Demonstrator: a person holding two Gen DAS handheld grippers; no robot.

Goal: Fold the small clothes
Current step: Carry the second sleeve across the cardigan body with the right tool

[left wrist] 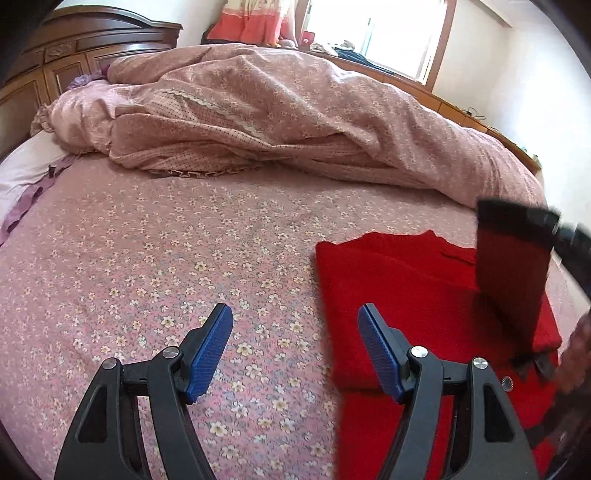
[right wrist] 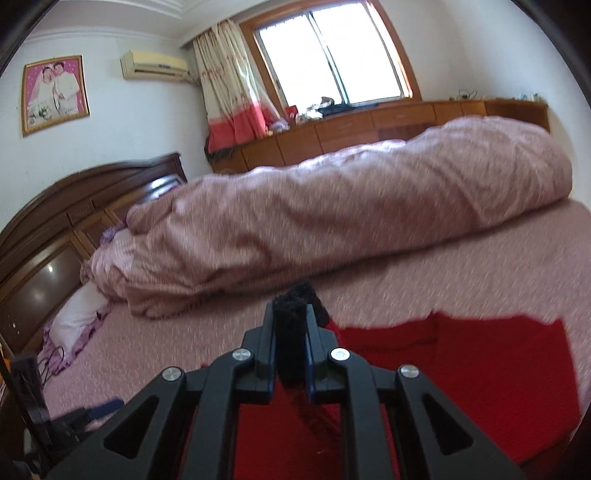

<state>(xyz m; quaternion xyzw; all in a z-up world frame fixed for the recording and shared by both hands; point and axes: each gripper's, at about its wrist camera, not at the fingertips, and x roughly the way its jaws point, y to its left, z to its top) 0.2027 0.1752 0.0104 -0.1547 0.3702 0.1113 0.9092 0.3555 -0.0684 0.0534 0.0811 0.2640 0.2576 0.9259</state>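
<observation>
While one red garment (left wrist: 399, 295) lies partly folded on the flowered bed (left wrist: 166, 258), the left gripper (left wrist: 295, 350) hangs released, its two blue fingers (left wrist: 210, 354) spread over the sheet at the garment's left edge. The right gripper (right wrist: 291, 339) is clenched on a black fuzzy trim piece (right wrist: 295, 295). One rumpled pink quilt (right wrist: 332, 206) lies behind. No writing is legible.

Left wrist view: the garment (left wrist: 406, 295) lay on the bedsheet (left wrist: 184, 258) at 4 o'clock. The rolled quilt (left wrist: 277, 122) lay behind it, running from 10 to 2 o'clock across the bed. The headboard (left wrist: 74, 55) stood at 10 o'clock behind the quilt, the window (left wrist: 376, 33) at 1 o'clock beyond the bed's far side.
</observation>
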